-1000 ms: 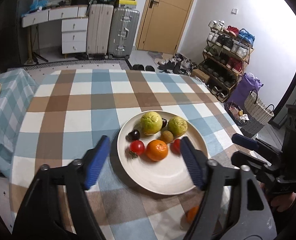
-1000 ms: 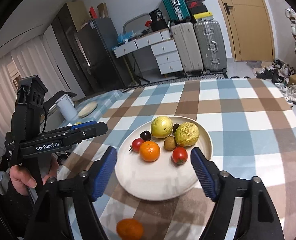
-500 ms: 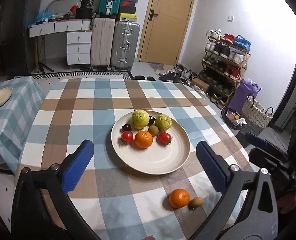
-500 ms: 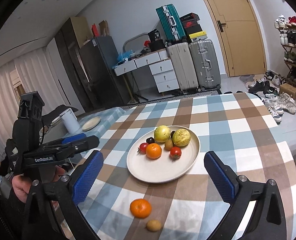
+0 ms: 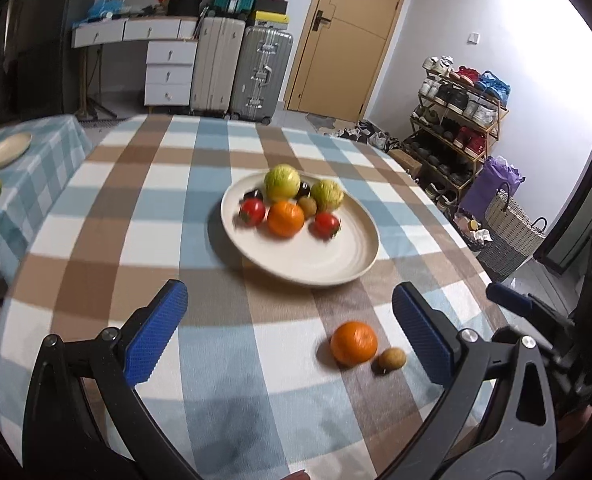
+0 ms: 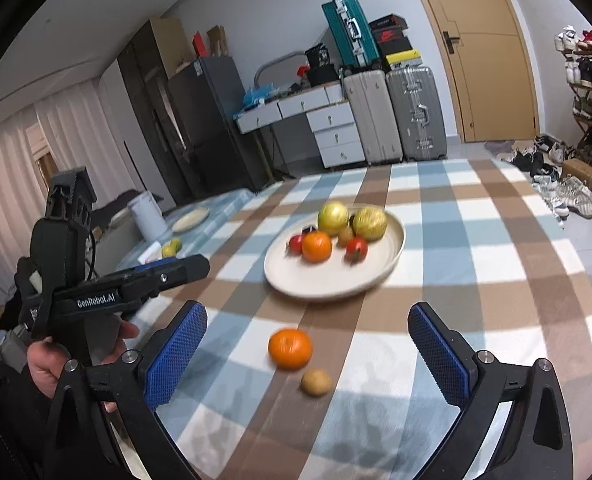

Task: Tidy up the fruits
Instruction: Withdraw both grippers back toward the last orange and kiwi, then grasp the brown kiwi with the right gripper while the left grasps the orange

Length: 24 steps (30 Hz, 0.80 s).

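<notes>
Resting on the checked tablecloth (image 5: 144, 216), a cream plate (image 5: 328, 268) carries two green-yellow fruits, an orange (image 5: 285, 218), two tomatoes, a kiwi and some dark fruits, all a little blurred. Nearer the cameras, off the plate, a loose orange (image 5: 354, 342) lies on the cloth with a small kiwi (image 5: 392, 359) just beside it. The left gripper (image 5: 290, 334) has its blue-padded jaws spread wide, holding nothing, and hangs above the cloth. The right gripper (image 6: 308, 354) is likewise spread wide and empty, the loose orange and kiwi showing between its fingers in its own view, untouched.
</notes>
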Each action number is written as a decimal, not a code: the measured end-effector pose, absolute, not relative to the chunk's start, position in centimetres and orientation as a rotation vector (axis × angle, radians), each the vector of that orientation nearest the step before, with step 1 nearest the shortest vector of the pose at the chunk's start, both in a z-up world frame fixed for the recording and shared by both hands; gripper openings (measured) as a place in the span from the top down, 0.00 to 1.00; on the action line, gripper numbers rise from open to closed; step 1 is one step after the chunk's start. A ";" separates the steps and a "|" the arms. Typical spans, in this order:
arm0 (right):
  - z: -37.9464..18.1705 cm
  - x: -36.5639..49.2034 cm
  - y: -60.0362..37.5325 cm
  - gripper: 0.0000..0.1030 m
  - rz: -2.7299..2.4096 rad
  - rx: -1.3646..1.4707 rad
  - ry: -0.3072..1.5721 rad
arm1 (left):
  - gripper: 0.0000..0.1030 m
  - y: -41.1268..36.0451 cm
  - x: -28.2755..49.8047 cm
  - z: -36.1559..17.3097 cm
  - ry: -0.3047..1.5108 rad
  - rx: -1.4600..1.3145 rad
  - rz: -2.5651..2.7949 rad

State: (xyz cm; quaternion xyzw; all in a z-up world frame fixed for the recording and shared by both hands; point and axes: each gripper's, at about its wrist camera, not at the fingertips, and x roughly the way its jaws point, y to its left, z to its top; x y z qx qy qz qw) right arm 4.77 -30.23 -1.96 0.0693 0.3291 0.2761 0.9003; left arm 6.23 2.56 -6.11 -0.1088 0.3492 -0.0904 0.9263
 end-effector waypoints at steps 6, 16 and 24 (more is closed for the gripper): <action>-4.9 4.3 -28.7 0.00 0.607 0.092 0.762 | 0.01 3.2 5.7 -8.9 0.761 -0.240 -0.169; -8.4 5.5 -27.7 0.11 0.627 0.094 0.874 | 0.01 4.2 5.7 -11.3 0.803 -0.240 -0.154; -9.2 6.2 -26.7 0.39 0.619 0.060 0.924 | 0.01 4.4 6.4 -12.1 0.819 -0.250 -0.160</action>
